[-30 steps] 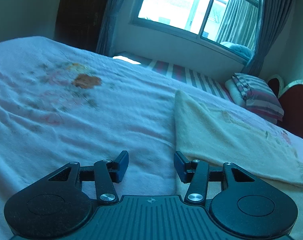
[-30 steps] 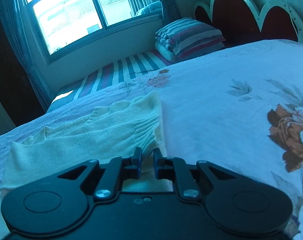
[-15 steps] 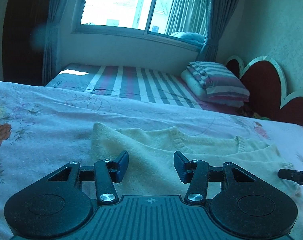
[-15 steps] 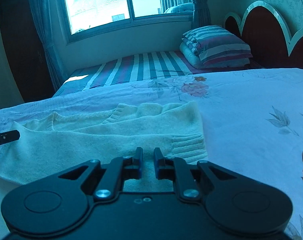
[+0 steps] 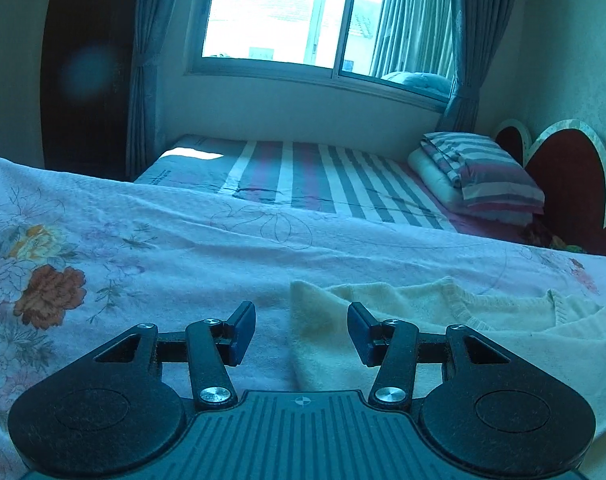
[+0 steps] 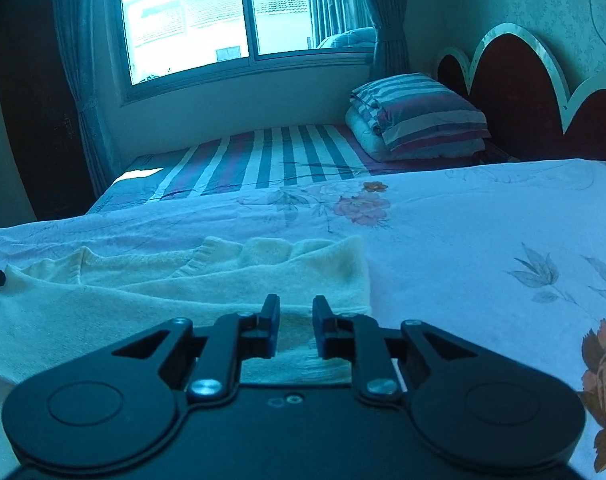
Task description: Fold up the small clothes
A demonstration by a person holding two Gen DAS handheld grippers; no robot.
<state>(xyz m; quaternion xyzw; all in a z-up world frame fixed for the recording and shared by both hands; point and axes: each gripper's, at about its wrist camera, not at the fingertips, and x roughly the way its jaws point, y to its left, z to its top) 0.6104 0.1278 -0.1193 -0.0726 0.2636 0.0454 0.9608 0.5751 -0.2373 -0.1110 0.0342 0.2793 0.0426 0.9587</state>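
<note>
Left gripper [image 5: 302, 334]: jaws apart, nothing between the pads; hovering over the left edge of the sweater [image 5: 403, 320]. A second ago aimed at bare bedspread [image 5: 143, 264] with the sweater off to the right; now swung round to face it squarely, window [image 5: 295, 20] dead ahead. Likely lining up for a grab on that side.

Right gripper [image 6: 296, 330]: narrow gap, jaws just opening a little; knit visible between the pads, contact not discernible, so grip uncertain. Poised over the ribbed hem at the sweater's [image 6: 163, 296] right end. View levelled from a tilt a second ago.

Meaning for task: both grippers now square to the garment, one at each end. Fold probably about to begin, not yet made.

Sweater: cream knit, flat on the floral bedspread, near edge just under both grippers. Long axis left to right across both views. Neckline toward the far side, facing the window; hem end at right.

Beyond: striped mattress [image 5: 323, 176], folded striped quilt [image 6: 419, 116], scalloped headboard [image 6: 515, 92], curtains.
</note>
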